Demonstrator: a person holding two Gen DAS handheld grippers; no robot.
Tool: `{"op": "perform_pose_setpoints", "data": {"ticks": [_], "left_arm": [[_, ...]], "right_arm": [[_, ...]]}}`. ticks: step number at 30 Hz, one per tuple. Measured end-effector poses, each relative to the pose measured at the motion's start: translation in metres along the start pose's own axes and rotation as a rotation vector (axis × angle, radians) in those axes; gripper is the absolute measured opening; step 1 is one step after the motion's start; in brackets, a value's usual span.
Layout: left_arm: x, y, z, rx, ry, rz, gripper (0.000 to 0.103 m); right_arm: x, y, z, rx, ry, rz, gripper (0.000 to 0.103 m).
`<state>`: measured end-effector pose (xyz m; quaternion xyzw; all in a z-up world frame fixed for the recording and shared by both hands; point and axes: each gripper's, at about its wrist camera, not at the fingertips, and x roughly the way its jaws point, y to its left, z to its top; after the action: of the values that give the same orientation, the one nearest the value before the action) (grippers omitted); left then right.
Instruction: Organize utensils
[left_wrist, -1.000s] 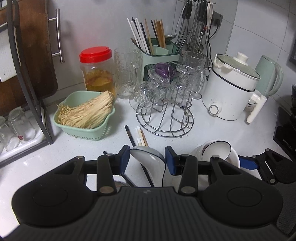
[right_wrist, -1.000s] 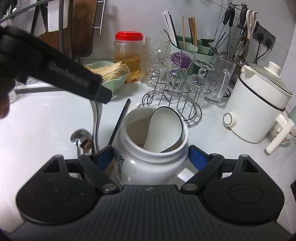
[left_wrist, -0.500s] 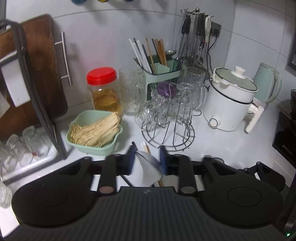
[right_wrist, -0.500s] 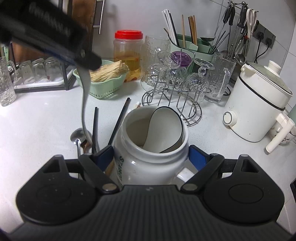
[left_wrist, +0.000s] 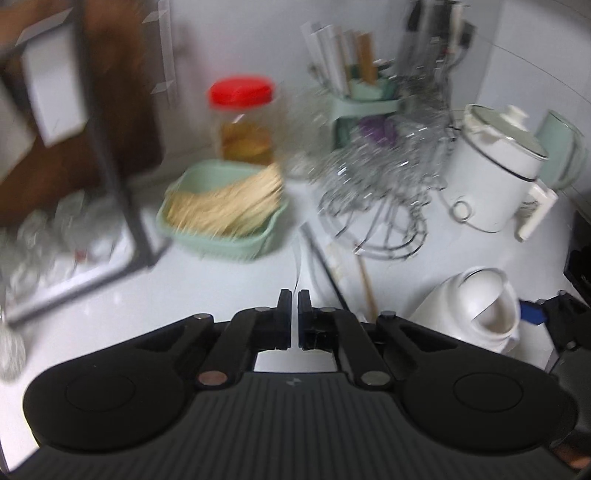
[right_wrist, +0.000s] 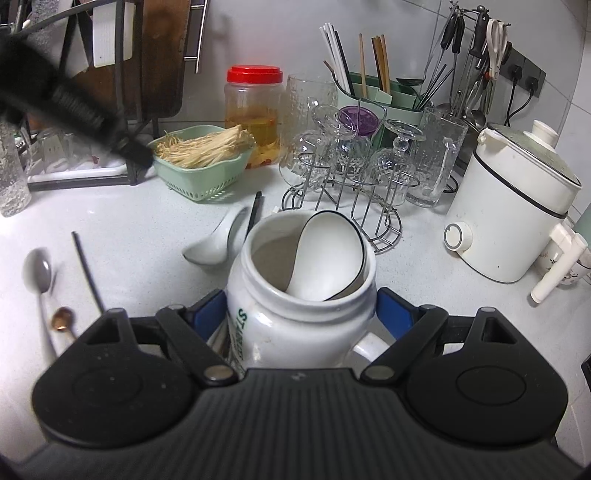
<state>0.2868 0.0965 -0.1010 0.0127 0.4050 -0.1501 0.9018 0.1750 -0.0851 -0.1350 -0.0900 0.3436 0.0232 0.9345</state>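
Note:
My right gripper (right_wrist: 301, 310) is shut on a white mug (right_wrist: 295, 325) with green lettering, held above the counter. A white, black-rimmed ceramic spoon (right_wrist: 328, 254) leans inside it. A second white ceramic spoon (right_wrist: 218, 243) lies on the counter just left of the mug. Further left lie a metal spoon (right_wrist: 37, 273), a black chopstick (right_wrist: 86, 269) and a small copper spoon (right_wrist: 62, 319). My left gripper (left_wrist: 294, 295) is shut, with only a thin pale blur in its slit. It hangs at the upper left of the right wrist view (right_wrist: 140, 158), with no spoon under it.
A green basket (right_wrist: 199, 177) of dry strands, a red-lidded jar (right_wrist: 255, 110), a wire rack of glasses (right_wrist: 351, 173) and a green utensil holder (right_wrist: 388, 99) line the back. A white electric pot (right_wrist: 517, 206) stands right, a dish rack (right_wrist: 74, 173) left.
The left gripper closed fully and swung left. The white spoon it carried now lies beside the mug. The metal spoon and black chopstick shifted left. The right gripper and mug stayed put.

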Motion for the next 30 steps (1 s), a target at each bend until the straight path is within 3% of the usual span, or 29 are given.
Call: {"op": "perform_pose_setpoints", "data": {"ticks": [5,9,12,14,17,24,30], "left_arm": [[0.008,0.037,-0.018,-0.107,0.058,0.008,0.004],[0.025,0.055,-0.024,-0.2,0.102,-0.068,0.005],[0.045,0.063,-0.024,-0.328,0.126,-0.159,0.015],[0.06,0.065,-0.022,-0.404,0.144,-0.202,0.028],[0.081,0.064,-0.018,-0.503,0.184,-0.244,0.032],[0.114,0.065,-0.014,-0.663,0.269,-0.259,0.034],[0.126,0.066,-0.011,-0.751,0.303,-0.212,0.034]], "right_arm": [[0.001,0.001,0.0,-0.001,-0.003,-0.003,0.09],[0.002,0.001,0.001,-0.002,0.001,-0.006,0.09],[0.002,0.002,0.001,0.0,0.0,-0.01,0.09],[0.003,0.002,0.001,0.001,0.001,-0.012,0.09],[0.003,0.002,0.001,0.002,0.004,-0.017,0.09],[0.004,0.004,0.002,0.005,0.009,-0.029,0.09],[0.006,0.004,0.003,0.007,0.014,-0.036,0.091]]}}
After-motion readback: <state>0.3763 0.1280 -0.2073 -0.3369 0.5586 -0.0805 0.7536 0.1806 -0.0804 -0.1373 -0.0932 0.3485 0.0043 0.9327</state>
